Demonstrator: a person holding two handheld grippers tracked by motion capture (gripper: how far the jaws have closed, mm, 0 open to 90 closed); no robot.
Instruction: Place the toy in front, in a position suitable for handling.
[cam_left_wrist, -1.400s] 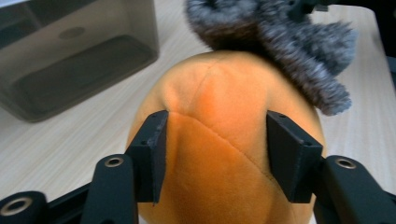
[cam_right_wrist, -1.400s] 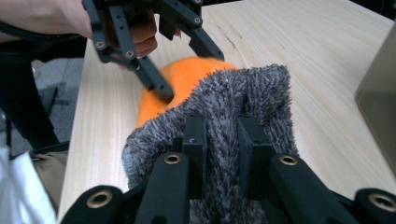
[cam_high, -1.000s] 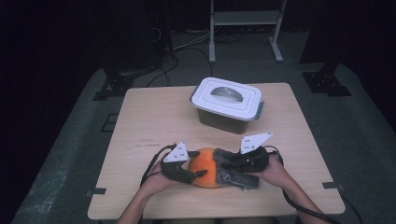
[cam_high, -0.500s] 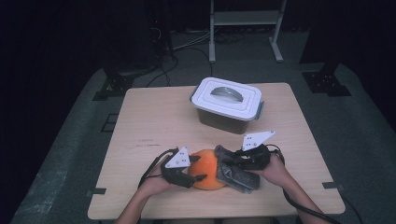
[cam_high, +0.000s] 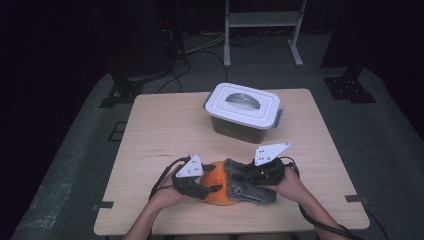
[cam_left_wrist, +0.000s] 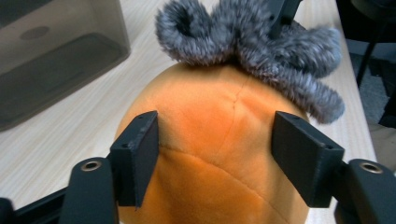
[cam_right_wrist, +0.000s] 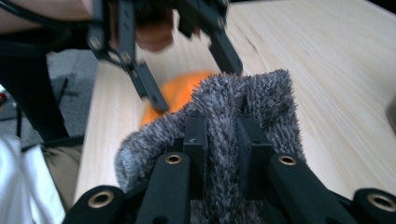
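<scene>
Now right gripper (cam_right_wrist: 223, 140) clenches the grey leaves (cam_right_wrist: 243, 100); left gripper (cam_left_wrist: 217, 161) (jaws closing) clasps the orange plush (cam_left_wrist: 212, 121).

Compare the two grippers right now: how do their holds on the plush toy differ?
The right gripper is shut tight on the grey fuzzy leaves, its jaws nearly together; the left gripper stands much wider, straddling the orange body. The left's jaws have just been closing around that body, its pads at the fabric's sides. The right pinches a thin strip, the left spans the round bulk. Both work the same toy at the table's near edge.
</scene>
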